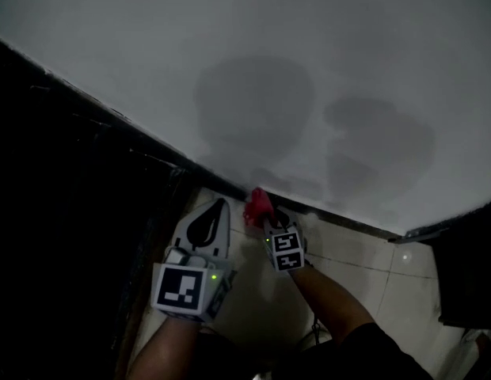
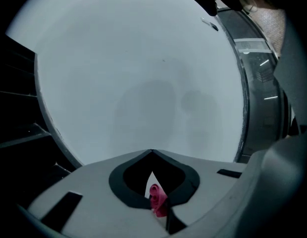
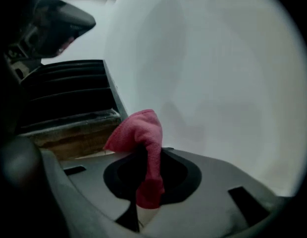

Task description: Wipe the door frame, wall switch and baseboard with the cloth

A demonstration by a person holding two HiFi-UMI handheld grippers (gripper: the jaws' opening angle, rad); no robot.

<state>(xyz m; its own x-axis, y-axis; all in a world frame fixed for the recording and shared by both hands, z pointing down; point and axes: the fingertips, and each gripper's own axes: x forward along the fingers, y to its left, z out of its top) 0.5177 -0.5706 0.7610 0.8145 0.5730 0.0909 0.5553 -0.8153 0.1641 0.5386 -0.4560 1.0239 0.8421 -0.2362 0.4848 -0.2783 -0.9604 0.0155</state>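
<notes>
**Desk:** Where is the cloth sitting for you?

**Operator:** I'm seeing the pink cloth [image 1: 258, 204] bunched at the foot of the white wall [image 1: 325, 62], right on the dark baseboard [image 1: 350, 222] where the wall meets the tiled floor [image 1: 348, 264]. My right gripper [image 1: 265, 217] is pinching it. In the right gripper view the jaws are clamping the cloth, which is running up between them and folding over past the tips towards the wall.

**Desk:** And the left one?

**Operator:** I'm holding the left gripper [image 1: 221, 204] just beside the right one, over the floor, pointing at the same stretch of baseboard and apart from the cloth. In the left gripper view its jaws are meeting at the tips with nothing clamped between them. A scrap of pink is showing through the opening behind the tips.

**Desk:** Anything else near the work?

**Operator:** I'm looking at two darker grey patches [image 1: 257, 101] on the wall above the grippers. A dark slatted surface [image 3: 69, 90] is running along the wall's left edge, too dim for me to name.
</notes>
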